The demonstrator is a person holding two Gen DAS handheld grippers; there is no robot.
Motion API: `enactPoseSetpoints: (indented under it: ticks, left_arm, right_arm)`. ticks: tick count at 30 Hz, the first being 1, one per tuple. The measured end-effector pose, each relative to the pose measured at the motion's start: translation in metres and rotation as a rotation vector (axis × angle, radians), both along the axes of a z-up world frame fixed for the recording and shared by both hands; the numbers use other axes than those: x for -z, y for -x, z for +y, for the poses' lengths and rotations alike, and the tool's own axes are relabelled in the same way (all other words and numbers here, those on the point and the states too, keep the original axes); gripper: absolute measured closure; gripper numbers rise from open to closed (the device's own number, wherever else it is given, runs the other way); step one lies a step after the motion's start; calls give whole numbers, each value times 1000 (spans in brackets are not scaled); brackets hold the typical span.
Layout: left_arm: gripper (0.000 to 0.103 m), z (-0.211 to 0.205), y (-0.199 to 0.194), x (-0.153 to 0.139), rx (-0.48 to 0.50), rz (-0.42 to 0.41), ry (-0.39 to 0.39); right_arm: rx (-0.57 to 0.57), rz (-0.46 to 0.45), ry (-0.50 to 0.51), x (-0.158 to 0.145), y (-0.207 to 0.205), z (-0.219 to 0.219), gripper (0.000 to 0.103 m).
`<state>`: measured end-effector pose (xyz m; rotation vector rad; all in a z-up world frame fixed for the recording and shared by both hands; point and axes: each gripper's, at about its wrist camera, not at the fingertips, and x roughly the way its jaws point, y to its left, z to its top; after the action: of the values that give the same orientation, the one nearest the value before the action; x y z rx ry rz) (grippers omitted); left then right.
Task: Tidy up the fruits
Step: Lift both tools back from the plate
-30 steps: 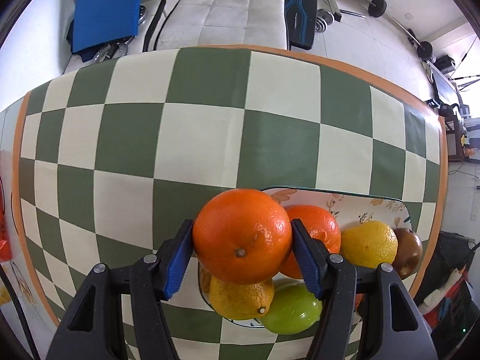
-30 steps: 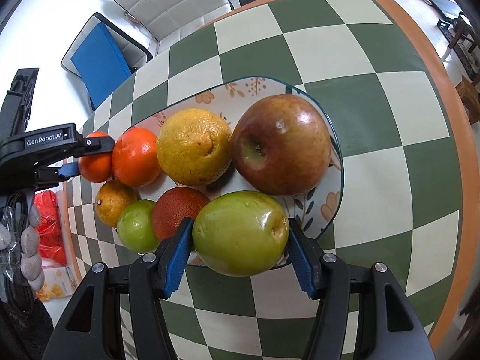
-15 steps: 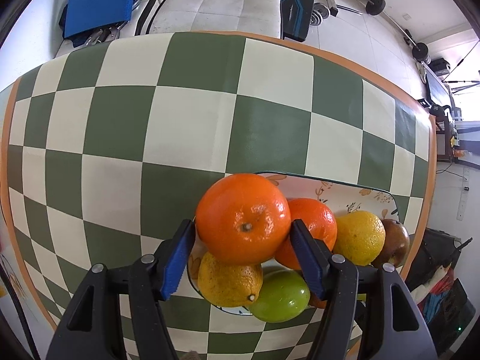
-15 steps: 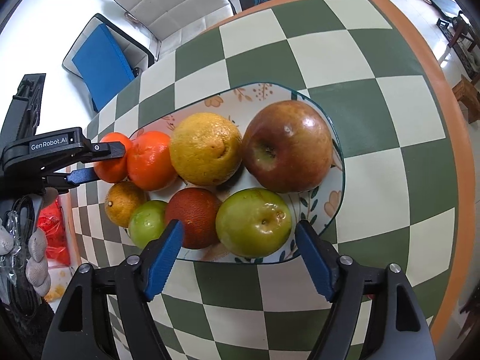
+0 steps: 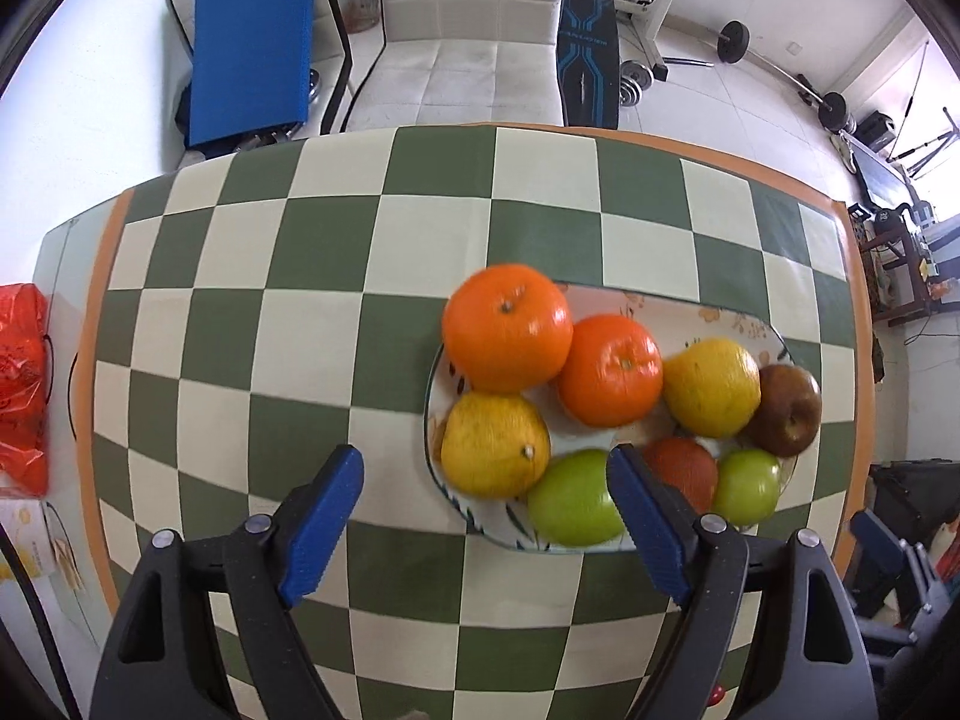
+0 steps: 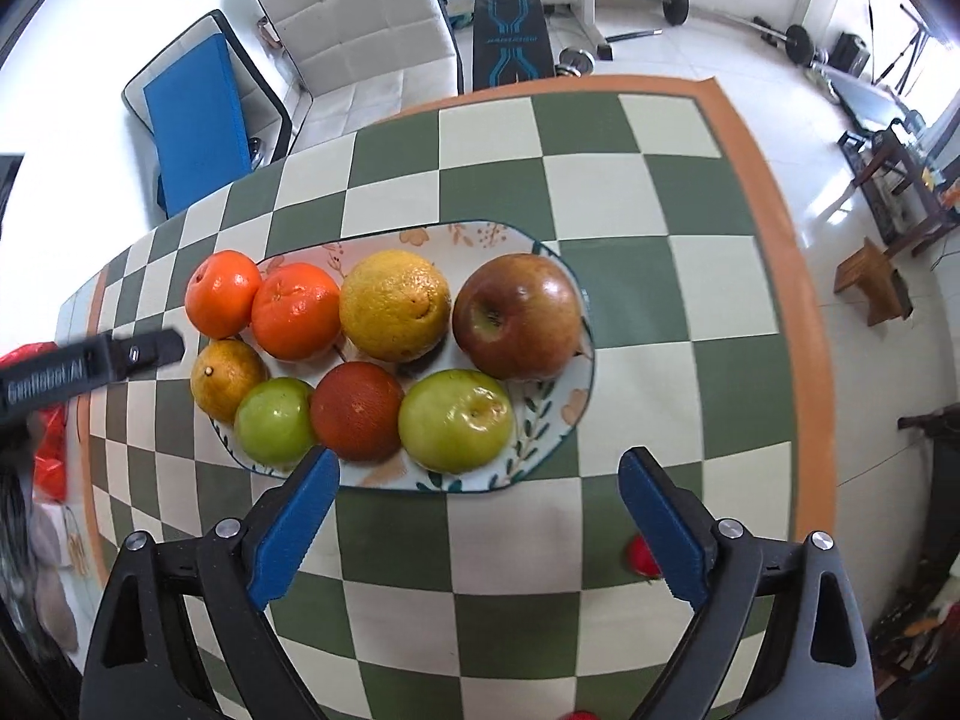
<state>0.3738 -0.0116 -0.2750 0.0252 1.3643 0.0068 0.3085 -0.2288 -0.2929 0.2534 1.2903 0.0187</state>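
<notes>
Fruits, eight round pieces, sit packed in two rows on the oval floral-patterned ceramic platter (image 6: 576,402) on my green-and-cream checkered tablecloth (image 6: 690,312). The bright orange mandarin (image 5: 507,327) perches at the platter's far left end, half over the rim. My left gripper (image 5: 486,507) and right gripper (image 6: 474,507) both hang spread wide and empty on the near side. I judge the mandarin light, smooth and prone to roll; I'd pinch it across its widest middle, gently, since the peel bruises.
</notes>
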Motion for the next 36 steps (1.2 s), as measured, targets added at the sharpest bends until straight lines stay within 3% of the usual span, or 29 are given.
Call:
enactPoseSetpoints:
  ticks: [10,22,36]
  left_arm:
    - [20,-7,57,-29,25,-94,-17]
    - [20,-15,125,-102,56,-256,14]
    - [20,-20,195,-158,106,-379,4]
  right_arm:
    - [-9,-88,63,-40,36,-3,7]
    - [-9,-204,96,-109,100,-3,7]
    - [-12,-320,83,-182,177,5,7]
